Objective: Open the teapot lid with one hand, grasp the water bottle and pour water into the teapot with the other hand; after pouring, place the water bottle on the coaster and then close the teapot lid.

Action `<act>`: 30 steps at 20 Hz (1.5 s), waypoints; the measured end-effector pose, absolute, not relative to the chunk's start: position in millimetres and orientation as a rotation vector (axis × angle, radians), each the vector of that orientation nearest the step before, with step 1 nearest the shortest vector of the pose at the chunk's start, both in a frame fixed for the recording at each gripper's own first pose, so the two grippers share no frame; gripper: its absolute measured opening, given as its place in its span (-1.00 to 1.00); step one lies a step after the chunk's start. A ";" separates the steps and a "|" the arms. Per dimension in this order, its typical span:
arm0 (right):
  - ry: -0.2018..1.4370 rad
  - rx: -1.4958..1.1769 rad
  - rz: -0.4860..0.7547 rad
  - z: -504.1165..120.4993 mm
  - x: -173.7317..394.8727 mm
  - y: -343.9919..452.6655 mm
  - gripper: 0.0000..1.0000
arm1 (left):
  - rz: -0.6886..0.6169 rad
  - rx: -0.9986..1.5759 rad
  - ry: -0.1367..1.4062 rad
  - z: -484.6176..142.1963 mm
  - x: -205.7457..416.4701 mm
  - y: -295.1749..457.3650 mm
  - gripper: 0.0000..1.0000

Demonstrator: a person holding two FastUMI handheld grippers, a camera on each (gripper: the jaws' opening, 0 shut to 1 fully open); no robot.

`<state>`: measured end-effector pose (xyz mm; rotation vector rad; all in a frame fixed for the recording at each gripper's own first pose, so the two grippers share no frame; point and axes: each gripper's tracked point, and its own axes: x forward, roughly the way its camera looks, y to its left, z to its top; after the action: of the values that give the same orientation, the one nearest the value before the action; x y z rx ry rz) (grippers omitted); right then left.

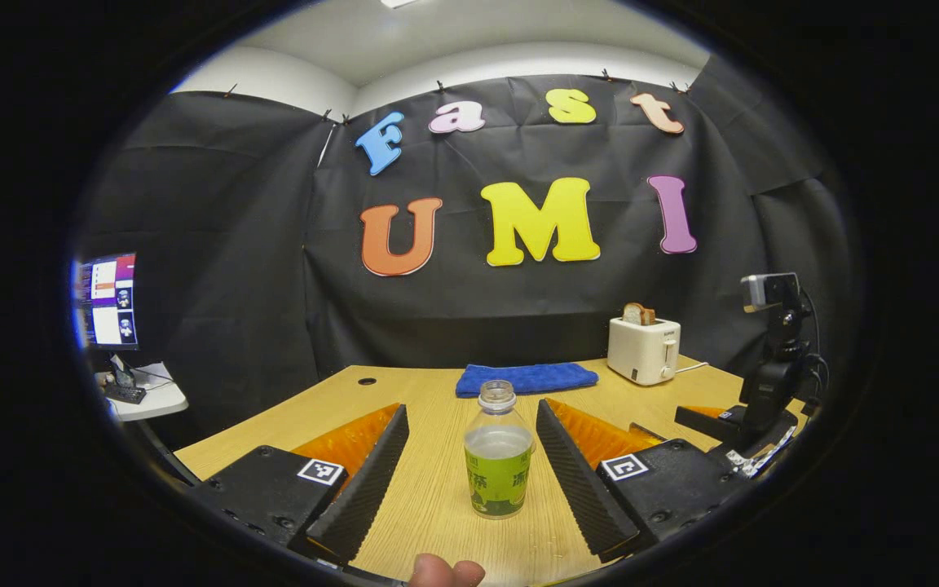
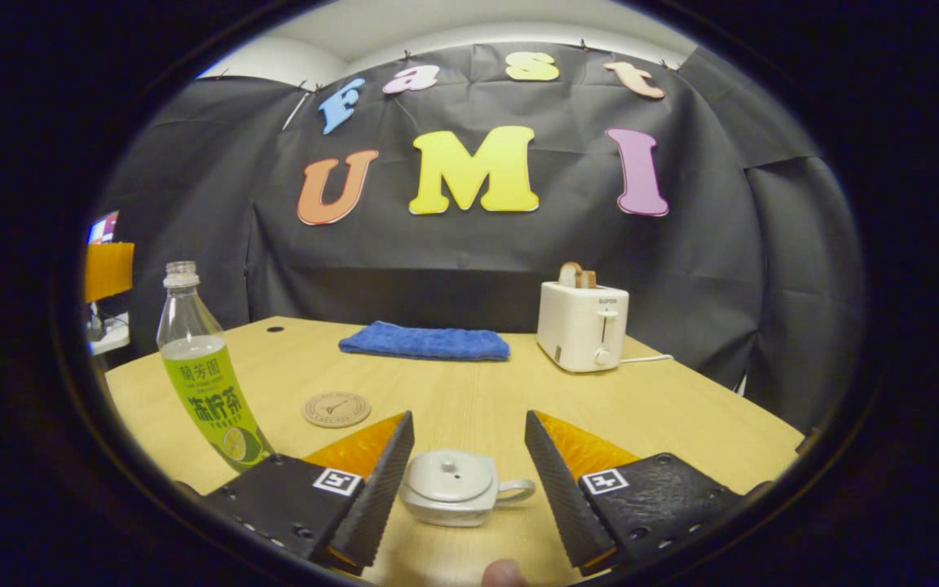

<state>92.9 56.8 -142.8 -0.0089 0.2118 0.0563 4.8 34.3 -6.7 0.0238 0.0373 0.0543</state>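
Gaping left tongs (image 1: 469,424) flank water bottle (image 1: 498,461) | gaping right tongs (image 2: 469,440) flank lidded teapot (image 2: 449,487)

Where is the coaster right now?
In the right gripper view the coaster lies flat on the table, left of centre, between the water bottle and the teapot, in front of the blue towel.

I see a wooden table (image 2: 681,408) with a folded blue towel (image 2: 425,342) lying flat near its far edge. To the towel's right stands a white toaster (image 2: 582,326) with a slice of bread (image 2: 574,275) poking out of the top, its cord trailing off to the right. Off to my left, a lit monitor (image 1: 108,300) sits above a small white side table (image 1: 152,399)
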 end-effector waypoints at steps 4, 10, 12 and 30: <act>0.234 -0.010 0.063 -149.1 97.9 65.0 0.24 | 0.060 0.018 0.040 -6.7 4.9 38.0 0.97; 0.260 -0.002 0.062 -157.4 101.5 69.0 -0.72 | 0.069 0.006 0.049 -10.0 7.6 44.1 0.97; 0.258 0.002 0.053 -159.7 105.8 70.3 -0.99 | 0.071 0.003 0.050 -10.2 6.3 44.8 0.97; 0.179 0.025 0.100 -110.7 85.0 56.3 -0.99 | 0.012 -0.074 0.129 -70.1 8.6 24.7 0.98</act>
<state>85.0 56.3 -110.7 0.0245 0.1788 0.0998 8.6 24.7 -70.1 -0.0740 0.1291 0.0124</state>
